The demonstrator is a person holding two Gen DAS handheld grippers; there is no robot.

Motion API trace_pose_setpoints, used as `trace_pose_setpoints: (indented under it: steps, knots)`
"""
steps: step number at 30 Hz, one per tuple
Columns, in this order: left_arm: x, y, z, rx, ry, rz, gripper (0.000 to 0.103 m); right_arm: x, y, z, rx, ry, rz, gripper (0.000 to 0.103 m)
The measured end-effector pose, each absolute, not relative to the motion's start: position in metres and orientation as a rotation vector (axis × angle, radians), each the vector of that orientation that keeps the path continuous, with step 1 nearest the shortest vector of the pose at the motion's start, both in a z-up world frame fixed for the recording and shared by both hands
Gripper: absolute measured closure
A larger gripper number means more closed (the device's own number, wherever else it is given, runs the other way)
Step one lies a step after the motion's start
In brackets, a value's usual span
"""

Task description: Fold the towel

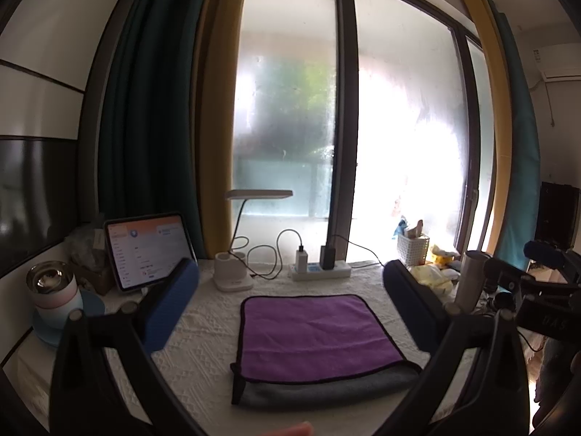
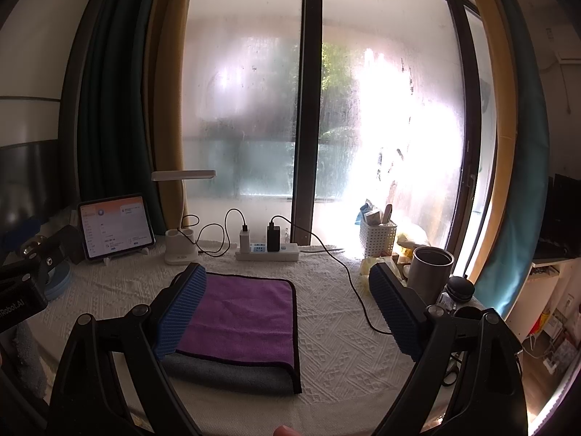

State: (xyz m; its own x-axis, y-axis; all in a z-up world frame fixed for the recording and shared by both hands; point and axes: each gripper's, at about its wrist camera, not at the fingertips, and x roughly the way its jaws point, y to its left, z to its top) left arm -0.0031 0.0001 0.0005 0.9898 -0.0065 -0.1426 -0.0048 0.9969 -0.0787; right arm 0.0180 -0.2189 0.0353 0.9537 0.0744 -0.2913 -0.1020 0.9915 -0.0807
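Observation:
A purple towel (image 1: 312, 334) with a grey underside and black edging lies folded flat on the white textured tablecloth (image 1: 203, 356). The purple layer lies on top and a grey strip shows along its near edge. My left gripper (image 1: 290, 298) is open and empty, held above the towel with a finger on either side. In the right wrist view the towel (image 2: 243, 319) lies left of centre. My right gripper (image 2: 287, 309) is open and empty above the table, its left finger (image 2: 181, 312) over the towel's left edge.
Along the back stand a tablet (image 1: 145, 250), a desk lamp (image 1: 236, 276), a power strip (image 1: 319, 270) with chargers and cables, and a white basket (image 1: 412, 249). A steel tumbler (image 2: 430, 276) stands at right, a mug (image 1: 54, 290) at left. A black cable (image 2: 356, 290) crosses the cloth.

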Motion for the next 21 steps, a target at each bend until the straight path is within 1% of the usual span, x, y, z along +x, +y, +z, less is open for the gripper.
trace_pose_setpoints:
  steps: [21]
  knots:
    - [-0.0042,-0.0008,-0.0005,-0.079,0.144,0.000,0.001,0.0186,-0.2196,0.0302,-0.091,0.302,0.092,0.010]
